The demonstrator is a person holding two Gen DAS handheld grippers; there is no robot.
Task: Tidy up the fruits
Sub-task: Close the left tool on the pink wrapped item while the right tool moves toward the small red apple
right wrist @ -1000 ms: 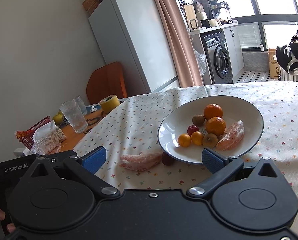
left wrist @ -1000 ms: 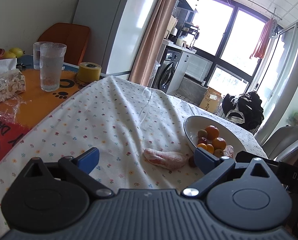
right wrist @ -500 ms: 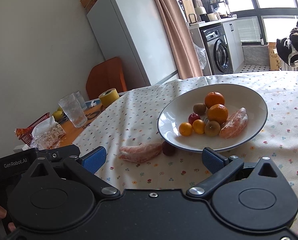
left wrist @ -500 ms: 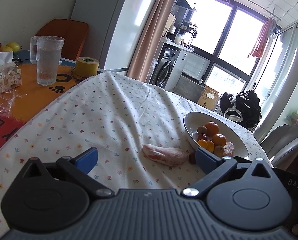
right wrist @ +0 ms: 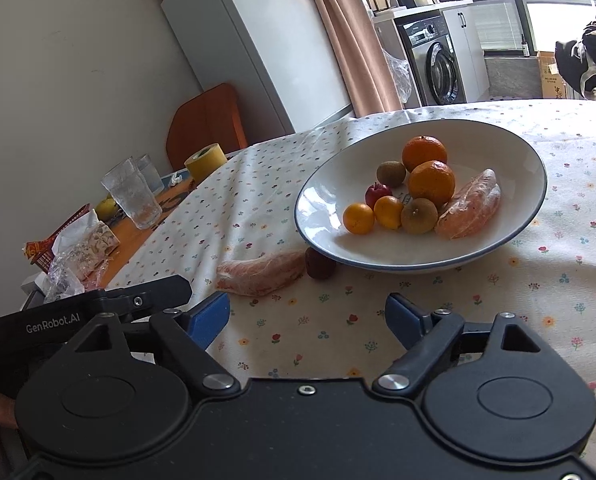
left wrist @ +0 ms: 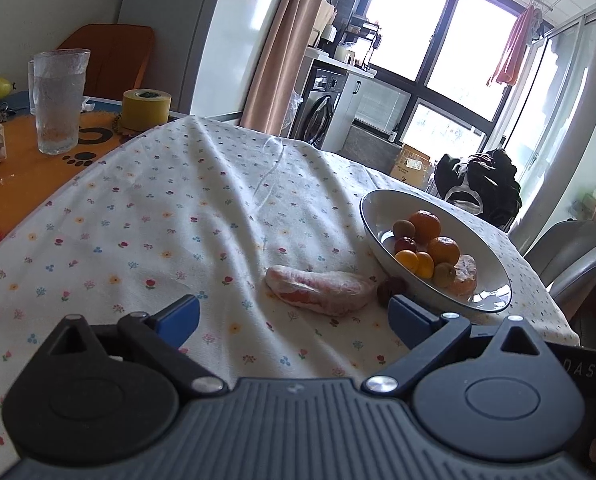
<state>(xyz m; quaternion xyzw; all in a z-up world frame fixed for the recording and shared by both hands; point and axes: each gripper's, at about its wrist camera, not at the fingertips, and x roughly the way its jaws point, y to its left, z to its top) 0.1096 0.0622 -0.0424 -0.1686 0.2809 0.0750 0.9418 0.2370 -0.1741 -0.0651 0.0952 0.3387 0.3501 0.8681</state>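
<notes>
Both claws, left claw (left wrist: 293, 316) and right claw (right wrist: 306, 316), gape empty. The wrapped pomelo wedge (left wrist: 320, 290) beside the bowl (right wrist: 514, 144) looks soft; a hard pinch could crush it.

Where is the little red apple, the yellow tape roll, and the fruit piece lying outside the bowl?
Red apple (right wrist: 378, 193), right wrist view, its front skin.
Yellow tape roll (left wrist: 146, 109), left wrist view, its side.
Fruit piece (left wrist: 320, 290), left wrist view, its middle.
</notes>
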